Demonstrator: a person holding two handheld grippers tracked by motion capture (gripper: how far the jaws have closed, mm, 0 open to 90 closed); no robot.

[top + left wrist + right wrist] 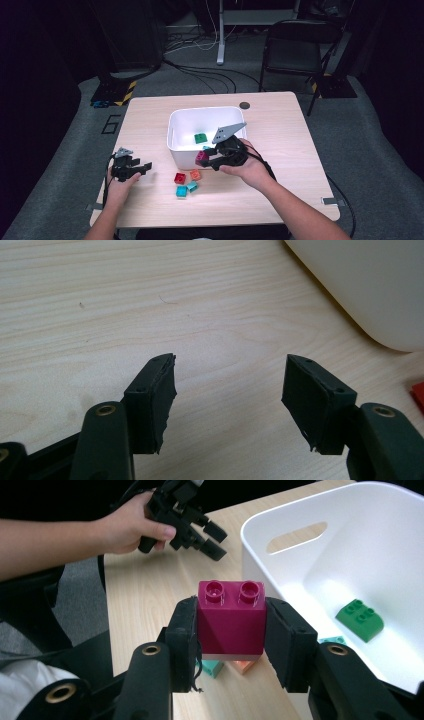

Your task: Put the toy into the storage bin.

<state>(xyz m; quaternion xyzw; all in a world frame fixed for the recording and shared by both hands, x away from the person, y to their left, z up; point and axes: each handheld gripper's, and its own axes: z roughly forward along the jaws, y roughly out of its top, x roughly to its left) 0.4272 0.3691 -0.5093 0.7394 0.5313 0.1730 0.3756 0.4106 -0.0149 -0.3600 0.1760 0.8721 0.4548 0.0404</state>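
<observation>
My right gripper (231,630) is shut on a magenta brick (231,622), held in the air beside the near wall of the white bin (280,530). From above, the magenta brick (202,158) hangs at the front edge of the bin (175,135) in the right gripper (210,161). A green brick (200,138) lies inside the bin, also seen as the green brick (360,620). My left gripper (227,390) stands open over bare table, its jaws wide apart with nothing between them; from above the left gripper (142,169) rests at the table's left.
Red (180,178), orange (195,175) and two teal bricks (182,191) lie on the wooden table (280,140) in front of the bin. A dark round spot (244,105) sits at the far edge. A chair (295,50) stands behind the table.
</observation>
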